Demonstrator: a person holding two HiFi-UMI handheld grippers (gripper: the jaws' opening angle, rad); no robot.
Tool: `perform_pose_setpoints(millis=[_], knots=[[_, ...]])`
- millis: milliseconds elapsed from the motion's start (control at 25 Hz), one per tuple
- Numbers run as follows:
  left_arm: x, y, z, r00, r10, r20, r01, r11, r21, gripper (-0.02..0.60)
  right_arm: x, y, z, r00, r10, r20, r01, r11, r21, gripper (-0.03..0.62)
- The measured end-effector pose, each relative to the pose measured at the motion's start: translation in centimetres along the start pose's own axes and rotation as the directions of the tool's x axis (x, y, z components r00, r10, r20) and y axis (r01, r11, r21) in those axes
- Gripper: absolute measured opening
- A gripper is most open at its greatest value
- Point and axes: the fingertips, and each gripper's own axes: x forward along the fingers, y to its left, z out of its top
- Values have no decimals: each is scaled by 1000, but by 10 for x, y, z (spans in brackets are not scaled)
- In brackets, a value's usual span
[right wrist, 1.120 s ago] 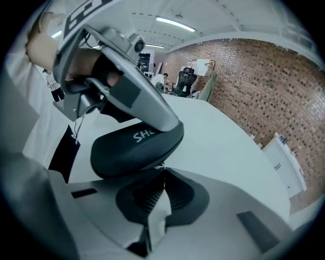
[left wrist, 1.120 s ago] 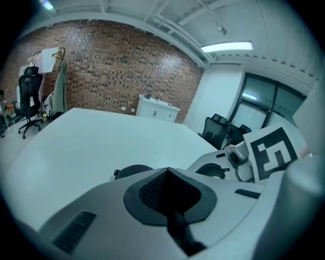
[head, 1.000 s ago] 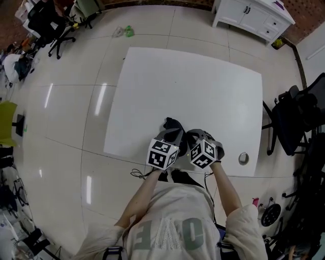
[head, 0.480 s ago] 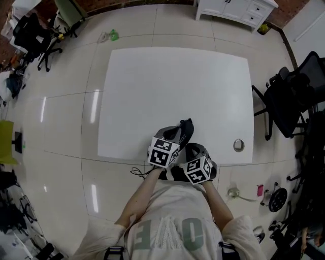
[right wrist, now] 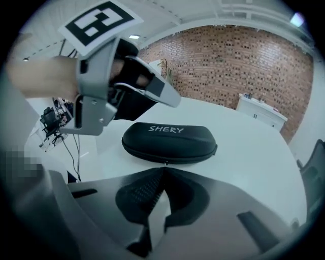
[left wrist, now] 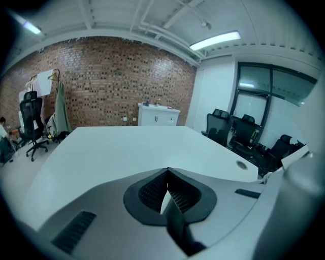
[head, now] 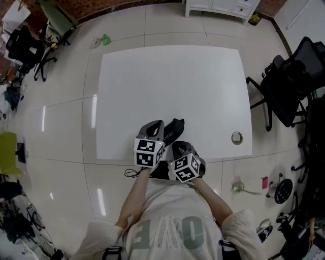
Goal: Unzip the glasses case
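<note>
Case (right wrist: 169,141) lies flat on the white worktop (head: 167,81), close to the near edge and a little right of that edge's middle. It is black and oval, its lid bears the word SHERY in pale letters, and its zip runs closed along the side facing the right tongs (right wrist: 163,166). Those tongs are clenched, tip against tip, and the tips sit right at the zip line, where a small metal pull (right wrist: 165,163) shows; whether the pull is pinched between them cannot be told. The left tongs (left wrist: 167,170) are clenched too, with nothing between them, and their own view looks out over bare worktop. From the right gripper view they reach in from the left, above and just behind the case's left end, a hand wrapped round the grey body under its marker cube. In the head view the two cubes sit side by side at the near edge, the left tongs lying just left of the case. Farther right, near the same edge, a round grommet (head: 236,137) is set into the worktop. A black office chair (head: 292,91) stands off the right side, a white cabinet (head: 223,6) at the far wall of brick (right wrist: 244,61), and pale tiles (head: 61,132) cover the floor.
</note>
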Motion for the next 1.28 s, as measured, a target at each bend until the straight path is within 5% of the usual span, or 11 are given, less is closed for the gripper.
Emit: perform_pose_setpoints(millis=[200, 480, 720, 1040, 1280], knots=[[-4, -9, -15, 998, 11, -57, -11, 1000, -12, 5, 12, 9, 11, 1000, 14, -3, -14, 999, -30, -2], [6, -9, -22, 989, 79, -127, -55, 981, 187, 5, 16, 12, 16, 998, 55, -9, -56, 997, -57, -2], [6, -8, -25, 989, 49, -138, -27, 987, 161, 5, 14, -45, 11, 1000, -25, -15, 24, 998, -61, 0], [11, -5, -20, 990, 51, -135, -31, 989, 148, 5, 31, -85, 36, 998, 40, -48, -54, 940, -336, 0], [21, 30, 4, 987, 155, -36, -143, 965, 219, 5, 0, -55, 18, 1000, 11, -8, -12, 984, -178, -2]])
